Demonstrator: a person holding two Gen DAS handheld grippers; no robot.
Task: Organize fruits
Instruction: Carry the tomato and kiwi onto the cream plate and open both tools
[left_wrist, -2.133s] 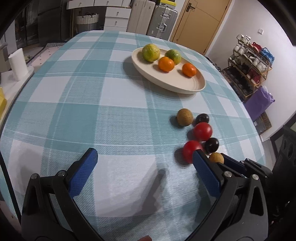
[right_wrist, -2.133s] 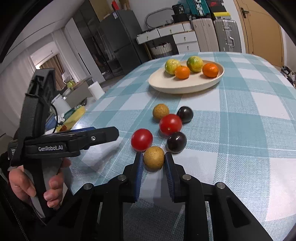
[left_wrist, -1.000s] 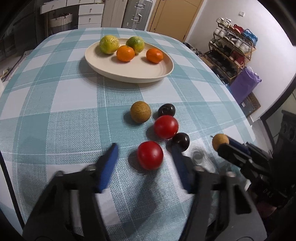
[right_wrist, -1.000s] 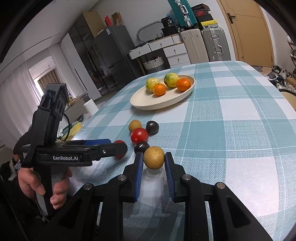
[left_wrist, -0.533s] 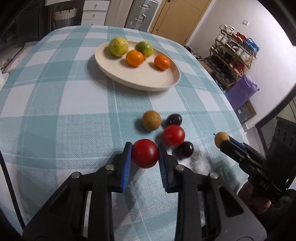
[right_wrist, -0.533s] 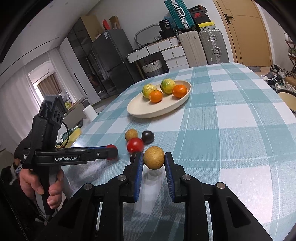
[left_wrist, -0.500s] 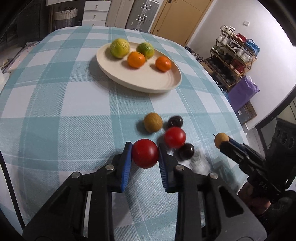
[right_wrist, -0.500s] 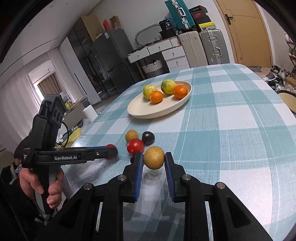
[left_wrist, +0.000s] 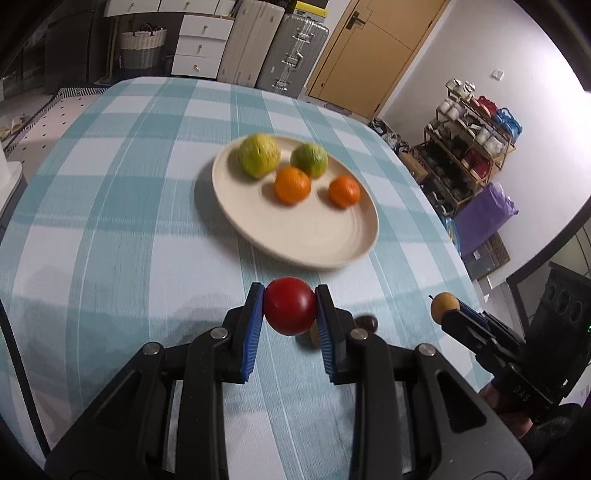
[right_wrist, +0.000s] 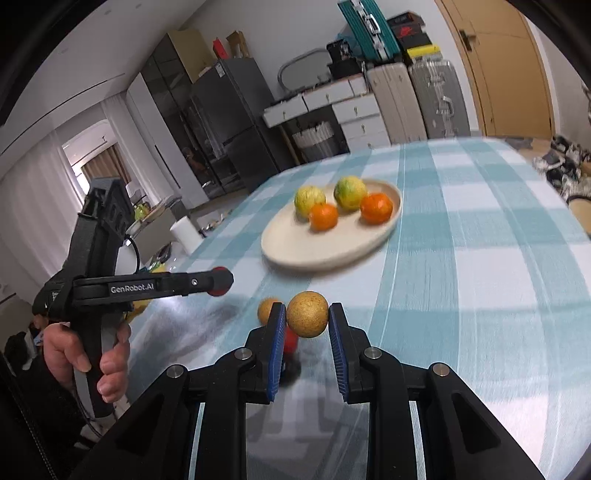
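My left gripper (left_wrist: 290, 312) is shut on a red tomato (left_wrist: 290, 311) and holds it above the checked table, just short of the cream plate (left_wrist: 314, 236). The plate holds two green citrus (left_wrist: 258, 156) and two oranges (left_wrist: 293, 185). My right gripper (right_wrist: 307, 319) is shut on a brown round fruit (right_wrist: 307, 319), also lifted, short of the plate (right_wrist: 314, 247). A second brown fruit (right_wrist: 266, 310) and a red tomato (right_wrist: 291, 341) lie on the table below it, partly hidden. A dark plum (left_wrist: 367, 322) shows behind my left fingers.
The right gripper with its brown fruit (left_wrist: 445, 302) shows at the right in the left wrist view. The left gripper and hand (right_wrist: 110, 295) show at the left in the right wrist view. Suitcases, drawers and a door stand beyond the table. A shelf rack (left_wrist: 472, 155) stands to the right.
My left gripper closed on the red tomato and lifted it, moving toward the plate. My right gripper, holding the brown fruit throughout, also moved closer to the plate.
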